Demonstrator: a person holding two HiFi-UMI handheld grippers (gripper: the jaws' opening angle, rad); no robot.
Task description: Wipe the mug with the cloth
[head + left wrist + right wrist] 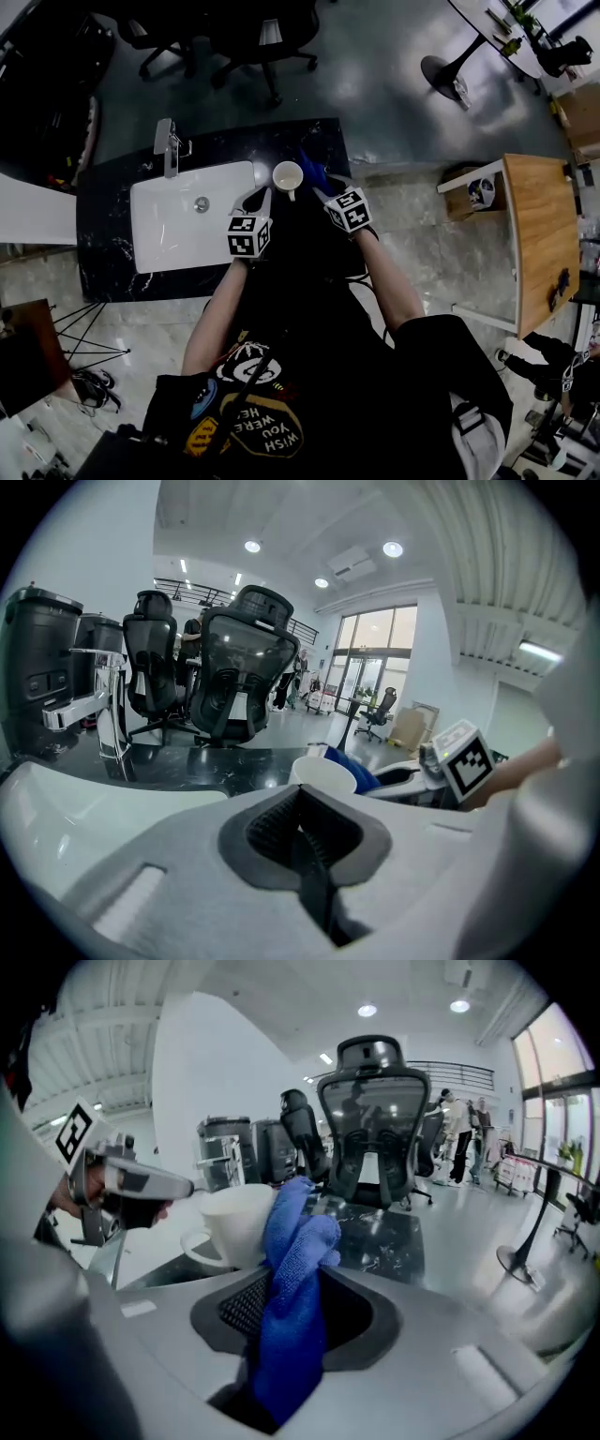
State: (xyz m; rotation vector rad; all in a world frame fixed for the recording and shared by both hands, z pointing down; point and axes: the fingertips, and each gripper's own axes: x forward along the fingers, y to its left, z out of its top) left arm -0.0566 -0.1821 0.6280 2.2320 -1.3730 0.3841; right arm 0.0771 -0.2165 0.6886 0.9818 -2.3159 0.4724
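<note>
A white mug (288, 175) stands on the black counter (112, 216), just right of the sink; the left gripper view shows it as the mug (323, 772) right beyond the jaws. My left gripper (257, 198) sits close to the mug's near left side, jaws shut, nothing between them (305, 832). My right gripper (324, 193) is shut on a blue cloth (295, 1288), which sticks up out of the jaws. The top of the cloth (312, 172) lies against the right side of the mug (234, 1222). The mug's handle (199, 1247) points toward me.
A white sink (187, 220) with a chrome faucet (167, 145) fills the counter's left part. Black office chairs (253, 37) stand beyond the counter. A wooden table (544, 230) is off to the right, and a coffee machine (33, 672) stands at the left.
</note>
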